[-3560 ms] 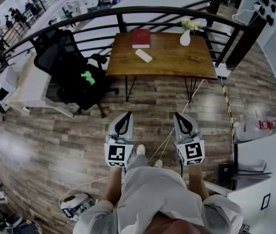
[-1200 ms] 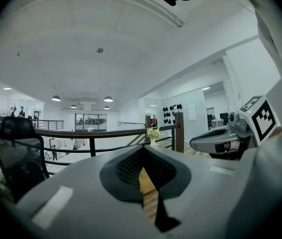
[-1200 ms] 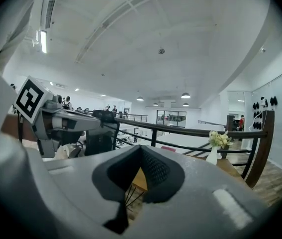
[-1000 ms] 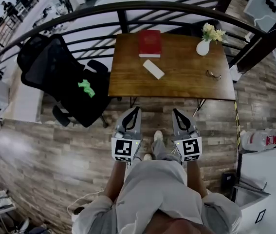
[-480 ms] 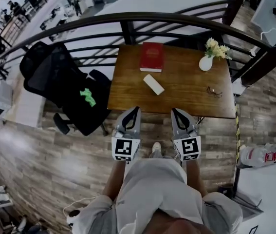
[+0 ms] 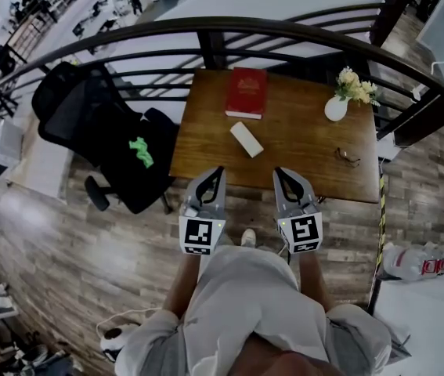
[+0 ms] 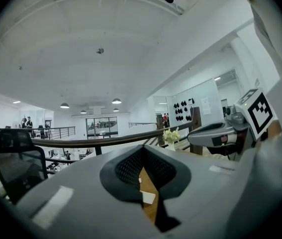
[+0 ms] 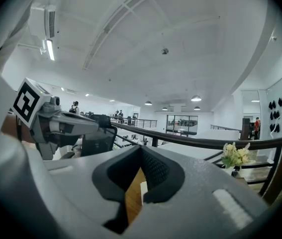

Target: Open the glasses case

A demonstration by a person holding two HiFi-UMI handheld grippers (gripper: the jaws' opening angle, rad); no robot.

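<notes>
The white glasses case (image 6: 246,139) lies closed near the middle of the wooden table (image 6: 206,151), at a slant. My left gripper (image 6: 217,171) and my right gripper (image 6: 279,171) are held side by side at the table's near edge, short of the case. Both point level toward it. Both are shut with nothing in them. In the left gripper view the left gripper (image 7: 141,149) frames a sliver of the case (image 7: 147,197) under its meeting jaws. The right gripper (image 8: 141,151) shows the case (image 8: 143,188) the same way.
A red book (image 6: 246,92) lies behind the case. A white vase of flowers (image 6: 337,105) and a pair of glasses (image 6: 348,158) are on the table's right side. A black office chair (image 6: 100,124) stands to the left. A curved dark railing (image 6: 284,30) runs behind the table.
The person has walked toward the table. Both grippers have come forward from over the floor to the table's near edge, still shut and side by side.
</notes>
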